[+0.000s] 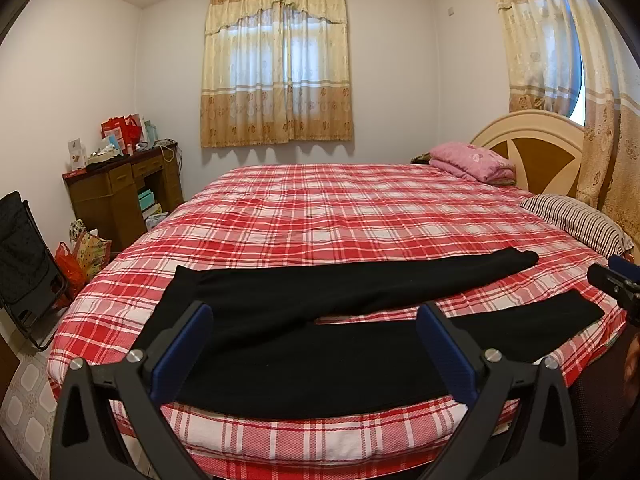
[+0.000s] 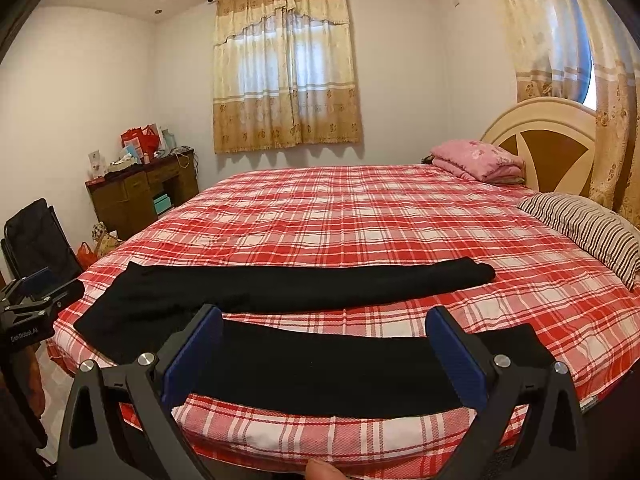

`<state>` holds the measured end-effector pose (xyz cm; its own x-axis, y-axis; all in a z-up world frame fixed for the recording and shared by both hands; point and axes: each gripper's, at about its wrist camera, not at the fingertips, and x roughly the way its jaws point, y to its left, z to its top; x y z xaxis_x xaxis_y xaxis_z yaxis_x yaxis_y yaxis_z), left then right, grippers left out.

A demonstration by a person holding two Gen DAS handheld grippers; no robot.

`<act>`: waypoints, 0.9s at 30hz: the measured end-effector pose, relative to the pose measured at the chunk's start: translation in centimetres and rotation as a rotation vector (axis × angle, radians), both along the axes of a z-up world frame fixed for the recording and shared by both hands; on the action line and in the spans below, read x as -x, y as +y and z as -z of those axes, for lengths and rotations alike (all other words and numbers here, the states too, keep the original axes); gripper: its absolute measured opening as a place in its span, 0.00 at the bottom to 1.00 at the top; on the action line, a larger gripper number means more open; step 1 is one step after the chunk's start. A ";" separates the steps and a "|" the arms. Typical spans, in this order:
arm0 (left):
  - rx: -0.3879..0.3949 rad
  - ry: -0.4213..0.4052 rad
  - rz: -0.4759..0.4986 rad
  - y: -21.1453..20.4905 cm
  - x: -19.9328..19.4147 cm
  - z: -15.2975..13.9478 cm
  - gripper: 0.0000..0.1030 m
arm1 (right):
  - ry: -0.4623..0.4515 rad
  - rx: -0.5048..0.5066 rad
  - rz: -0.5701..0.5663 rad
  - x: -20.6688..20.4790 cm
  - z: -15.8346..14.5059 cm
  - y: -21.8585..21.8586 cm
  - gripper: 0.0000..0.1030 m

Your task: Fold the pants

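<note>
Black pants (image 1: 320, 344) lie flat on the red plaid bed (image 1: 320, 208), waist to the left, the two legs spread apart toward the right. My left gripper (image 1: 316, 320) is open and empty, held above the near leg by the bed's front edge. In the right wrist view the pants (image 2: 304, 364) lie the same way, and my right gripper (image 2: 324, 322) is open and empty above the near leg. The right gripper shows at the right edge of the left wrist view (image 1: 616, 280); the left gripper shows at the left edge of the right wrist view (image 2: 36, 292).
A pink folded quilt (image 1: 472, 160) and a striped pillow (image 1: 580, 220) lie by the headboard (image 1: 532, 148) at the far right. A cluttered brown desk (image 1: 120, 188), bags (image 1: 84, 256) and a black folding chair (image 1: 24, 256) stand left of the bed.
</note>
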<state>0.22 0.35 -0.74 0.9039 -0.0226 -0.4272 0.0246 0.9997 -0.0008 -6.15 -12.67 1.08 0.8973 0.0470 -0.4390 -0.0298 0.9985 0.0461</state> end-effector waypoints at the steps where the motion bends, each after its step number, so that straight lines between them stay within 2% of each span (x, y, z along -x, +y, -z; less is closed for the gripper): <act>1: 0.000 0.000 0.000 0.0 0.0 0.0 1.00 | 0.000 0.000 0.000 0.0 0.0 0.0 0.99; 27: 0.001 0.007 -0.002 0.1 0.0 0.6 1.00 | 0.014 0.005 -0.004 -0.2 0.7 0.0 0.99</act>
